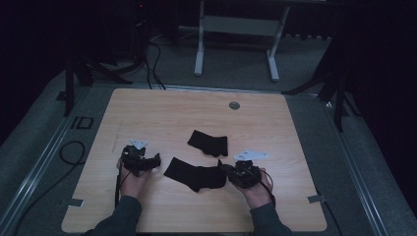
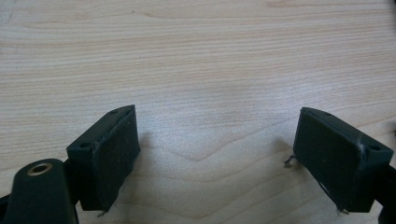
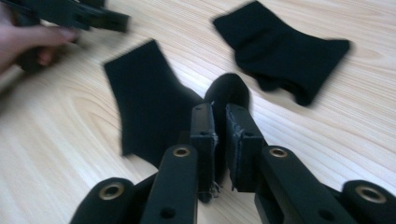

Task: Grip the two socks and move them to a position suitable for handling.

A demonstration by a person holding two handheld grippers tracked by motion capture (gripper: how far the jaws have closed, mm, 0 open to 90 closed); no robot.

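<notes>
We are working with two black socks on the wooden desk [image 1: 147, 113]. The near sock [image 1: 194, 174] lies flat toward our side, between the two hands, and the far sock [image 1: 209, 143] lies just beyond it, apart from it, toward the middle of the desk. We judge both to be light, soft and limp: thin knit cloth that will fold and droop as soon as it leaves the wood, with nothing fragile about it and no risk of slipping out of a firm pinch, though a thin layer may be hard to pick off a flat surface. The best place to take hold looks to be an edge or end, where the cloth can be nipped from the side. That is where our right tool [image 3: 218, 121] sits now: its jaws stand nearly closed, with only a narrow slot between them, over the toe end of the near sock, and a dark bulge of cloth rises just past their tips; it looks pinched, though the blur leaves some doubt. The right hand [image 1: 255, 189] holds that tool low and aimed across the desk toward the left. Our left tool [image 2: 215, 149] is released, jaws wide apart above bare wood, held low by the left hand [image 1: 132, 179] just beside the sock's cuff end.
</notes>
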